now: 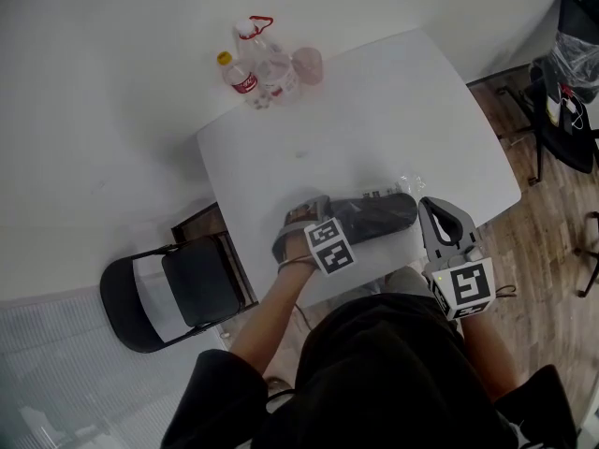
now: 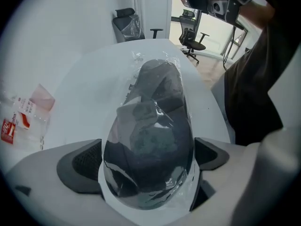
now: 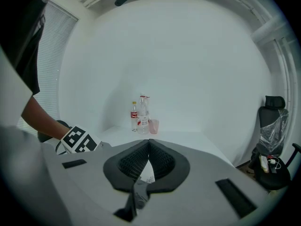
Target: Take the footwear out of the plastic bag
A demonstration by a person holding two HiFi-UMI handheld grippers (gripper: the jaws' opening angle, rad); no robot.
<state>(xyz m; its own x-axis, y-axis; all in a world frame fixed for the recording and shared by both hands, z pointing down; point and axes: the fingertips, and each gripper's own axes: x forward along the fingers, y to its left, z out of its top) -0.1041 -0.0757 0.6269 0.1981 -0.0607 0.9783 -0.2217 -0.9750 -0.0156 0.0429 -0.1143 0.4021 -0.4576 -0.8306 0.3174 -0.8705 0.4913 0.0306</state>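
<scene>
A black shoe (image 1: 374, 215) in a clear plastic bag (image 1: 409, 183) lies along the front edge of the white table (image 1: 374, 101). My left gripper (image 1: 316, 224) stands wide open at the shoe's left end. In the left gripper view the bagged shoe (image 2: 155, 140) fills the gap between the pads (image 2: 80, 166), which sit beside it without squeezing. My right gripper (image 1: 429, 206) is at the shoe's right end. In the right gripper view that gripper (image 3: 149, 145) is shut, with a strip of the bag's film (image 3: 139, 192) pinched between the pads.
Two bottles (image 1: 257, 68) and a pink cup (image 1: 307, 64) stand at the table's far left corner. A black folding chair (image 1: 164, 293) sits left of the table. An office chair (image 1: 571, 73) stands on the wooden floor at the right.
</scene>
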